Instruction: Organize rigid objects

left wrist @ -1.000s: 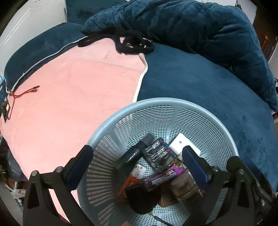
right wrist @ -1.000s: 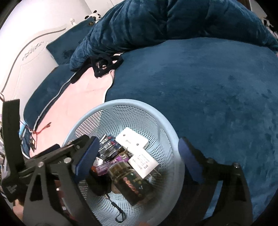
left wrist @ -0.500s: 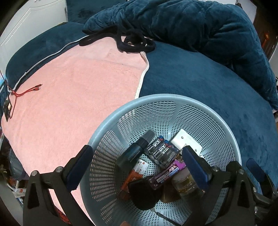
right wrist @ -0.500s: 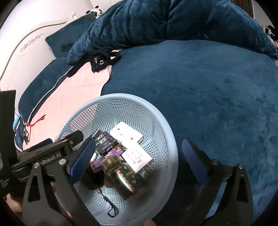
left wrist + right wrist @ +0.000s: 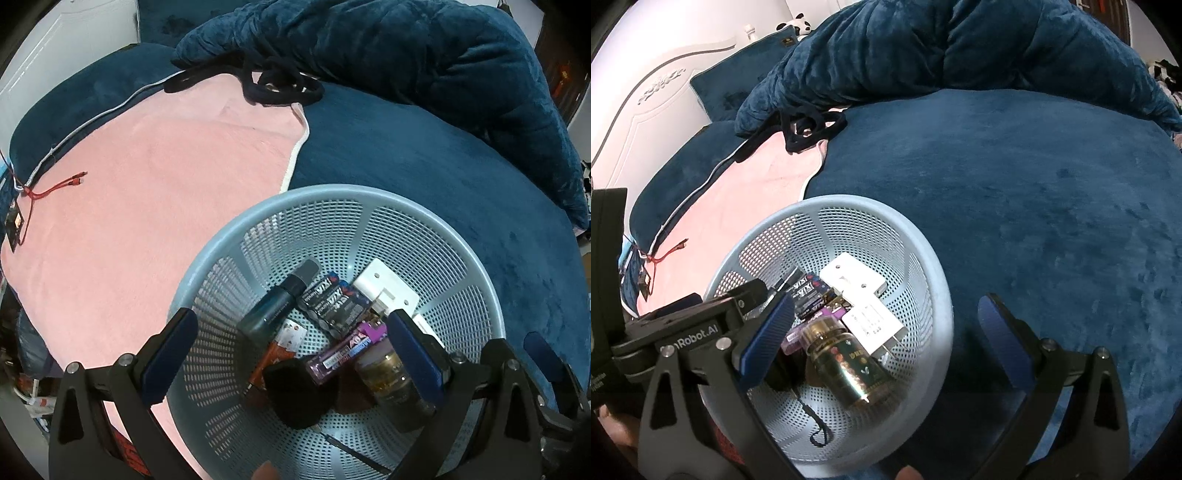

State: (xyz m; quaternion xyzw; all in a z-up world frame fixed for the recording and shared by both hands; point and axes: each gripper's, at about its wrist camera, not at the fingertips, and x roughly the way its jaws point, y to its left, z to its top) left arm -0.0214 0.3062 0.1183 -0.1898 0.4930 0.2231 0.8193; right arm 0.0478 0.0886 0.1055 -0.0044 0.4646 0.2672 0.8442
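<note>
Pale blue perforated plastic basket (image 5: pixel 476 273) sits on a dark blue plush bedspread (image 5: pixel 424 162), its left rim over a pink fleece blanket (image 5: pixel 147 192). From the left wrist, the left gripper (image 5: pixel 291 350) hovers above it, jaws wide apart, empty. Inside lie a dark teal bottle (image 5: pixel 273 314), a black battery pack (image 5: pixel 334 304), a white wall plate (image 5: pixel 384 288) and a gold-capped jar (image 5: pixel 391 380).

From the right wrist, the right gripper (image 5: pixel 886 336) straddles the basket's right rim (image 5: pixel 942 295), jaws wide apart, holding nothing. The jar (image 5: pixel 846 365) lies near the basket's centre.
</note>
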